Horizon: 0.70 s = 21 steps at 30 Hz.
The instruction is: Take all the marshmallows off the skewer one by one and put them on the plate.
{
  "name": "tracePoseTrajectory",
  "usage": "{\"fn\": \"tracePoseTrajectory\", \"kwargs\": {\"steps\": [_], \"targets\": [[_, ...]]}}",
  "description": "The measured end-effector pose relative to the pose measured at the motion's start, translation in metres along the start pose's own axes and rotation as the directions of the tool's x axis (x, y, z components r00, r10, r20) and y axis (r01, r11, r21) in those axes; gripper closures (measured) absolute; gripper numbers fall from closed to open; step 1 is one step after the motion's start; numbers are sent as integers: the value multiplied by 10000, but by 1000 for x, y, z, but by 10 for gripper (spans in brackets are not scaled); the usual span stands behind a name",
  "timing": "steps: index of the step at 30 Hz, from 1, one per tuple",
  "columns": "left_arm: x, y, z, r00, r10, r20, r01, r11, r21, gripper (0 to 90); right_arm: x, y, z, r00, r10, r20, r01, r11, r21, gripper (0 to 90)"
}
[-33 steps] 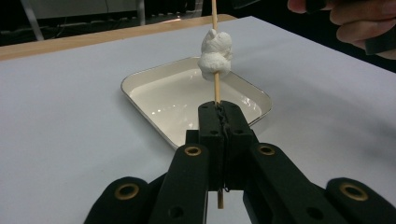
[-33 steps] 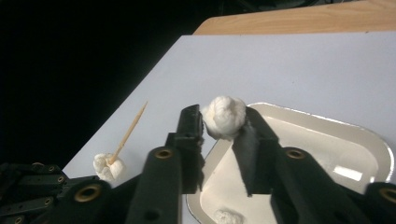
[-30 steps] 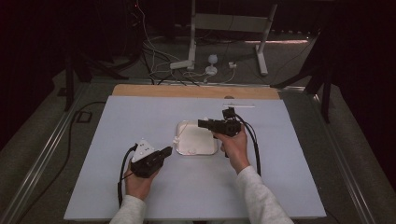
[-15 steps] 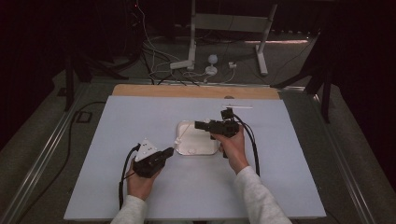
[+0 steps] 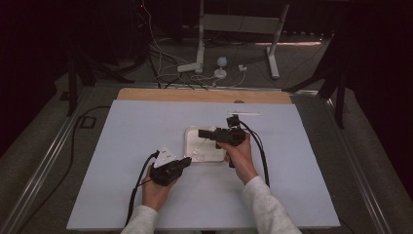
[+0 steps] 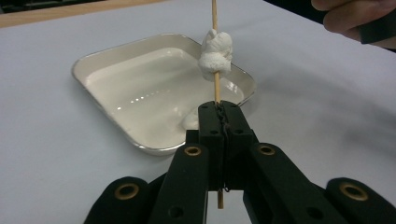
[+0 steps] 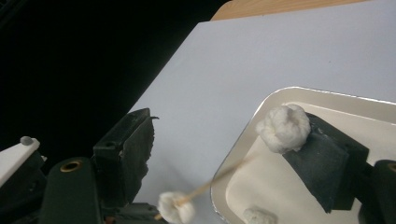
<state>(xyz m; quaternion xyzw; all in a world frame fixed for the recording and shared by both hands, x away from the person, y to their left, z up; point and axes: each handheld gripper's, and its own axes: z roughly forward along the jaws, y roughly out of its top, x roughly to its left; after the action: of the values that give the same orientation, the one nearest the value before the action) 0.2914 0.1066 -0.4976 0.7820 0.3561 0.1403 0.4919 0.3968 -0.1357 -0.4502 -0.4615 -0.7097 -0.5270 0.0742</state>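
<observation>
A thin wooden skewer point(image 6: 215, 88) rises from my left gripper point(image 6: 219, 105), whose jaws are shut on it, with a white marshmallow point(image 6: 215, 56) threaded on it over the near corner of the cream tray point(image 6: 116, 51). In the high view the left gripper point(image 5: 187, 161) sits at the tray's point(image 5: 191, 132) front left corner. My right gripper point(image 7: 229, 125) hovers over the tray, and its jaws have just been opening. They stand wide apart, and a second marshmallow point(image 7: 283, 127) clings to the tip of the right pad alone. The skewer's marshmallow point(image 7: 175, 207) shows below, and a third piece point(image 7: 259, 217) lies in the tray.
The white table sheet point(image 5: 122, 141) spreads wide on every side of the tray. A wooden strip point(image 5: 160, 94) runs along its far edge. Cables trail from both grippers toward the person, and a stand with cables point(image 5: 202, 66) occupies the floor beyond the table.
The left gripper has slid right, bringing the skewer to the tray's corner. The right gripper stayed over the tray.
</observation>
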Motion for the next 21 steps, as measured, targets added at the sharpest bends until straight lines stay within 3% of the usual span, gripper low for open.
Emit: {"fn": "tracePoseTrajectory", "kwargs": {"steps": [6, 21], "targets": [[2, 0, 4, 9997, -112, -210, 115, 9999, 121, 900, 2, -4, 2, 9998, 29, -175, -25, 9998, 197, 237], [4, -1, 2, 9989, -263, -385, 270, 9995, 187, 900, -1, -13, 4, 9995, 283, 122, -293, 9949, 964, 261]]}}
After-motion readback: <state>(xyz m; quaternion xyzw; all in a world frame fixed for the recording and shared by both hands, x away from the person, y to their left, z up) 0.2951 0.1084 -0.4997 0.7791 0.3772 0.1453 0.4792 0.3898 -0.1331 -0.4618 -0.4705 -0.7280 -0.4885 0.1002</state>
